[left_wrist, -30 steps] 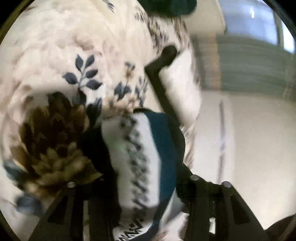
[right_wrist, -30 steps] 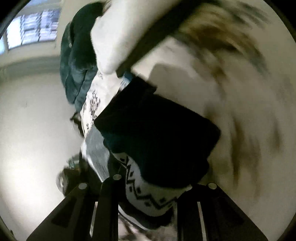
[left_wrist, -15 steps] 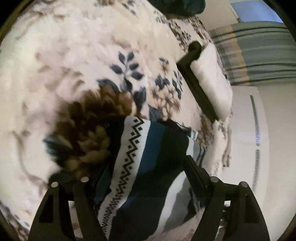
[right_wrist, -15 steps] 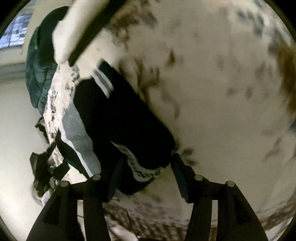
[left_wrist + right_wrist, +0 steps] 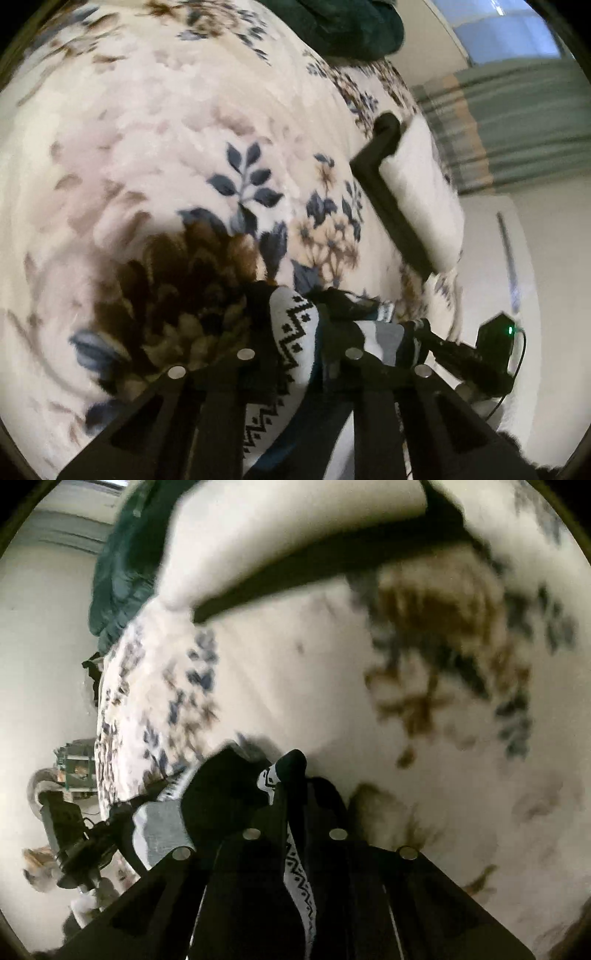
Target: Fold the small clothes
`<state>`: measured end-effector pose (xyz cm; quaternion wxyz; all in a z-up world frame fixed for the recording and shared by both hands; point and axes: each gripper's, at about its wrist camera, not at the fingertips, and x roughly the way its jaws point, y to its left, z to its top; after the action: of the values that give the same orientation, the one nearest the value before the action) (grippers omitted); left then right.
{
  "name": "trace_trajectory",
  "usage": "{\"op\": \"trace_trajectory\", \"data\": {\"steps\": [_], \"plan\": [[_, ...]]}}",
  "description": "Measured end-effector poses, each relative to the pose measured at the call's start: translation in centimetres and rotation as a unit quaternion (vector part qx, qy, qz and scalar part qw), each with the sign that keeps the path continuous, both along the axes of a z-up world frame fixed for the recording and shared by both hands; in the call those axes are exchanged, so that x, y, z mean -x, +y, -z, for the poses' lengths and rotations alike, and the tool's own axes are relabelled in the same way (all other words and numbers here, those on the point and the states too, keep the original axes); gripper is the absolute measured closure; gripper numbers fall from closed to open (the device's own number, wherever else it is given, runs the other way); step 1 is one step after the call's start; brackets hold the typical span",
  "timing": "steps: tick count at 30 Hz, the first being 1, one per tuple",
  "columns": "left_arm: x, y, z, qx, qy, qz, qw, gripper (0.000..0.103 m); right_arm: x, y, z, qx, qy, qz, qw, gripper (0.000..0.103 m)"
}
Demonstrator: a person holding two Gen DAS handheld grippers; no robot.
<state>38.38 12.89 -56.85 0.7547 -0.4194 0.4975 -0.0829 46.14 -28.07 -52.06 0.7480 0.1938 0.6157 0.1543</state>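
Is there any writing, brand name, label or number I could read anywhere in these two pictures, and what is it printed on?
None: no words, numbers or brand marks can be read in either view.
The patterned sock, pinched by the left gripper and the right gripper, carries only a black zigzag knit pattern, no letters.
The floral blanket shows only flowers and leaves.
The black device with a green light shows no legible label; it is too dark and blurred.

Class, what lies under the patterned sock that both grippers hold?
A floral blanket lies beneath the patterned sock. The sock and the left gripper cover the blanket directly below.
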Motion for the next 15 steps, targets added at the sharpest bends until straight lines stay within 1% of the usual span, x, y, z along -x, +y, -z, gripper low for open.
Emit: {"op": "trace_trajectory", "data": {"steps": [2, 4, 6, 8, 9, 10, 12, 13, 14, 15], "plan": [[-0.1, 0.7, 0.2, 0.018, -0.001, -0.021, 0.9996, 0.091, -0.2, -0.5, -1.4, 0.002, -0.022, 0.015, 1.000, 0.097], [-0.8, 0.9, 0.6, 0.019, 0.002, -0.029, 0.9994, 0.091, -0.9, -0.8, -1.7, 0.007, -0.028, 0.021, 0.999, 0.097], [-2.0, 0.8, 1.6, 0.017, 0.013, -0.025, 0.9994, 0.091, -1.7, -0.6, -1.1, 0.011, -0.023, 0.031, 0.999, 0.097], [-2.9, 0.6, 2.6, 0.016, 0.025, -0.017, 0.9994, 0.090, -2.3, -0.5, -0.1, 0.027, -0.012, 0.032, 0.999, 0.097], [-3.3, 0.7, 3.1, 0.018, 0.036, -0.011, 0.9991, 0.090, -2.6, -0.3, 0.7, 0.039, -0.001, 0.030, 0.999, 0.097], [-3.4, 0.7, 3.2, 0.016, 0.044, -0.008, 0.9989, 0.088, -3.1, 0.3, 1.6, 0.042, 0.009, 0.027, 0.999, 0.097], [-3.0, 0.9, 2.5, 0.005, 0.049, -0.005, 0.9988, 0.074, -3.1, 0.1, 2.7, 0.032, 0.049, 0.025, 0.998, 0.094], [-2.5, 1.1, 1.7, -0.011, 0.052, -0.006, 0.9986, 0.057, -3.0, 0.0, 2.9, 0.025, 0.057, 0.026, 0.998, 0.091], [-1.6, 1.3, 0.7, -0.027, 0.051, -0.009, 0.9983, 0.048, -2.6, -0.3, 2.7, 0.021, 0.063, 0.027, 0.997, 0.080], [-0.7, 1.4, -0.2, -0.040, 0.047, -0.013, 0.9980, 0.048, -1.9, -0.8, 2.1, 0.022, 0.066, 0.027, 0.997, 0.064]]}}
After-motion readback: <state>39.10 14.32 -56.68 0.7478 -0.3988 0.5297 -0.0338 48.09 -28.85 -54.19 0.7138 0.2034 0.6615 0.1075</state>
